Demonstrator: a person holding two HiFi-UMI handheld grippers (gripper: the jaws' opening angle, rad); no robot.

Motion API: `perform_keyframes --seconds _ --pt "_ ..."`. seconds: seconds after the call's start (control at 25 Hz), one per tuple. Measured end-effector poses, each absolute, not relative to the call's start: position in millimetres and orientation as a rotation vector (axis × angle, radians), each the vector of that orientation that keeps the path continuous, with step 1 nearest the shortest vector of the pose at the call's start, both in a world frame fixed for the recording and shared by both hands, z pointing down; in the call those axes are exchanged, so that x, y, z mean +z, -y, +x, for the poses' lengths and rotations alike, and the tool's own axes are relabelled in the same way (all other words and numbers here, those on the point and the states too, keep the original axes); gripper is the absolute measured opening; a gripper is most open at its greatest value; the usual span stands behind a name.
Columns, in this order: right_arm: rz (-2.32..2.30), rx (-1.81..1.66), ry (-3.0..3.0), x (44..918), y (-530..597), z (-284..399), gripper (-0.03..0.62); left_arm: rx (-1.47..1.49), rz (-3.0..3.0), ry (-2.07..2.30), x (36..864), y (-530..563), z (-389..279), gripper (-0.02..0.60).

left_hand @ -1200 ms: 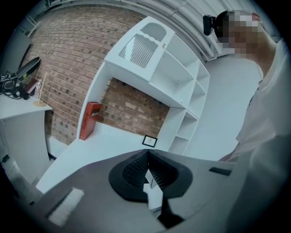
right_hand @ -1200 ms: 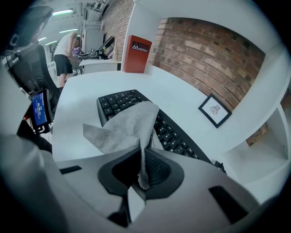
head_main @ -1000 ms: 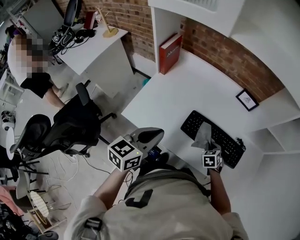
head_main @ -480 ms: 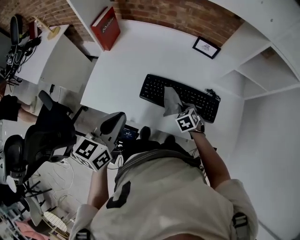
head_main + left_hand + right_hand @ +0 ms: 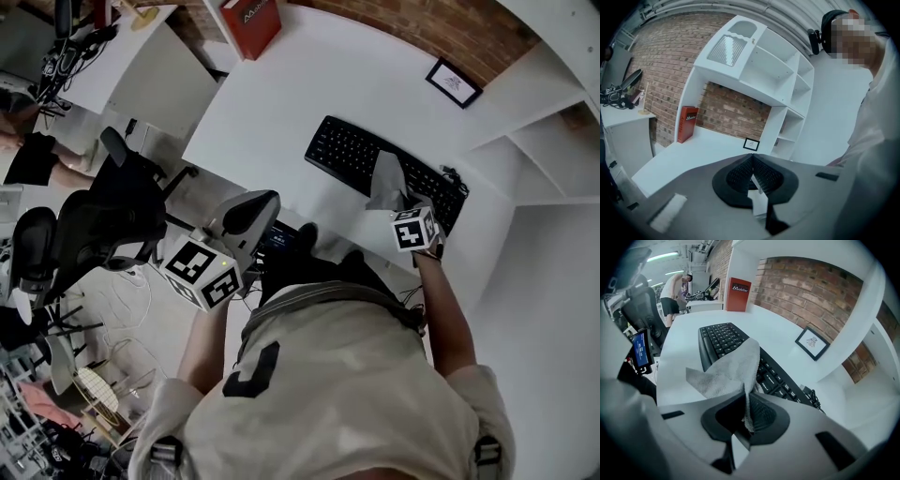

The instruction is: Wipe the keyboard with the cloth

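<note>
Keyboard, one; cloth over it, one; red book, one.

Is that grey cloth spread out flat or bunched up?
Bunched up: the crumpled grey cloth is pinched in the shut right tongs and hangs in folds over the black keyboard.

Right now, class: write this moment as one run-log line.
right gripper: shut on cloth | cloth: over keyboard | left gripper: shut, empty
</note>
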State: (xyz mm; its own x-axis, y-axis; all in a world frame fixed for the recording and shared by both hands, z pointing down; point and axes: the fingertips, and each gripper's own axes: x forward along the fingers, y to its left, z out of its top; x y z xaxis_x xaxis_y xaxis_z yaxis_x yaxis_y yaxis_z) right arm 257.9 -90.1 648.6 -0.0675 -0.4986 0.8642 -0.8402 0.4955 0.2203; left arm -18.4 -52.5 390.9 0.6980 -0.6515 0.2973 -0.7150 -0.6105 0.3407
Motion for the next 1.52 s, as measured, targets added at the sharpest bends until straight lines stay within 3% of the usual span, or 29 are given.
perform_keyframes --seconds 0.72,1.52 --pt "1.19 0.496 1.633 646.2 50.4 309.2 0.014 0.274 2.519 0.809 400.1 34.2 37.5 0.003" --pt "1.263 0.525 1.54 653.5 32.9 356.7 0.014 0.306 2.499 0.856 405.1 42.0 21.6 0.004"
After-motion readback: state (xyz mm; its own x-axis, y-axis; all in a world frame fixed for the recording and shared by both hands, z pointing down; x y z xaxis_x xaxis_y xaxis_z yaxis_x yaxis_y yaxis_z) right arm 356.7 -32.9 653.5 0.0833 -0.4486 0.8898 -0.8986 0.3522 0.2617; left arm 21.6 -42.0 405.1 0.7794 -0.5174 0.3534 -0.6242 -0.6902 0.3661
